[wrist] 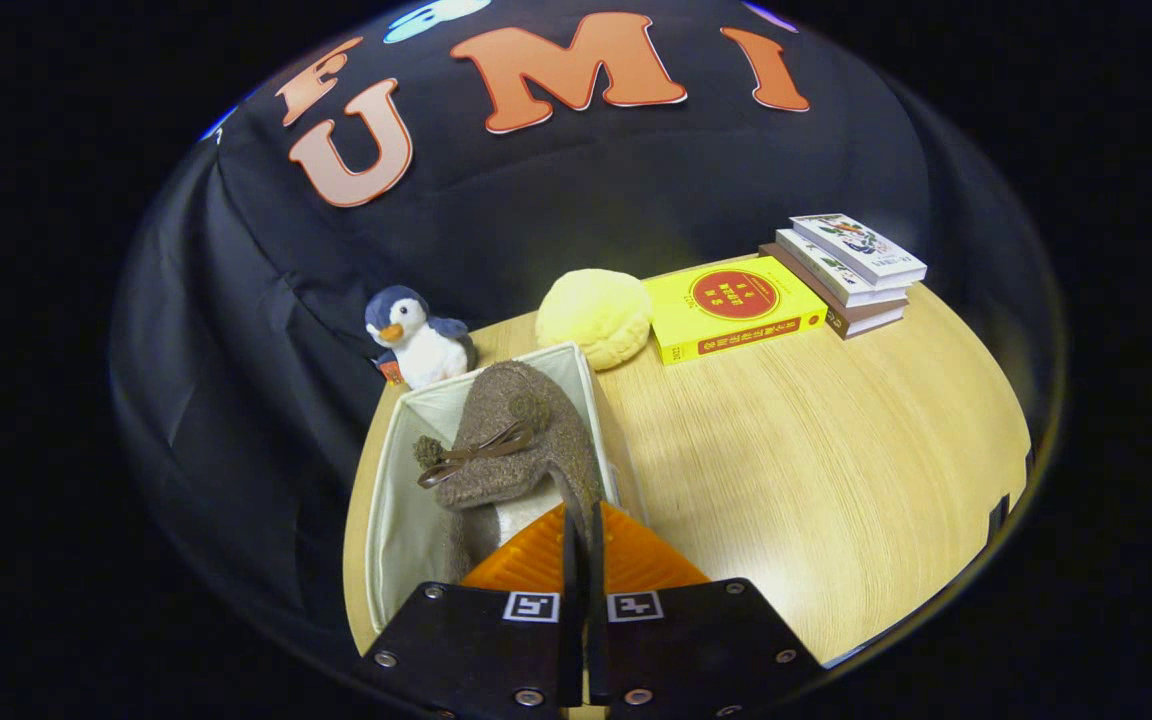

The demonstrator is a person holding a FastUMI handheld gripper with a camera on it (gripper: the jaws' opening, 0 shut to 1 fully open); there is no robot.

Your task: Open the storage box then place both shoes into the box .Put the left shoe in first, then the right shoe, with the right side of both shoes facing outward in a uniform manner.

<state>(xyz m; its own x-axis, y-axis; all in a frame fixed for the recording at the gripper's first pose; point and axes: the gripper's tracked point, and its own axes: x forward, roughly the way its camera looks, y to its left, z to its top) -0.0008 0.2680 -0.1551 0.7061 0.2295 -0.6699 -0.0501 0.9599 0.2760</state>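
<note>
Claw (581, 515): fingers pressed nearly together, pinching the heel edge of a shoe (516, 445) between them. Only a thin slit shows between the two fingers.

Shoe: brown, fuzzy, with a thin brown bow (476, 458) on top and a pale lining visible at the opening just ahead of the fingers. Long axis runs straight away from the claw, heel at the fingertips, rounded toe pointing toward the far end of the box. It hangs slightly tilted, toe leaning to the right wall.

Box (391, 470): open, pale fabric walls, long and narrow, lying along the same line as the shoe. The shoe sits within its opening; whether the sole touches the box floor I cannot tell. The box stands at the left edge of the bench (816, 470), light wood grain.

Beyond the box's far end: a penguin toy (418, 338), upright, off the left corner; a round yellow cushion (594, 315) touching the right corner.

Further right: a yellow book (733, 306) lying flat just beside the cushion, then a stack of books (851, 268) near the wall.
</note>
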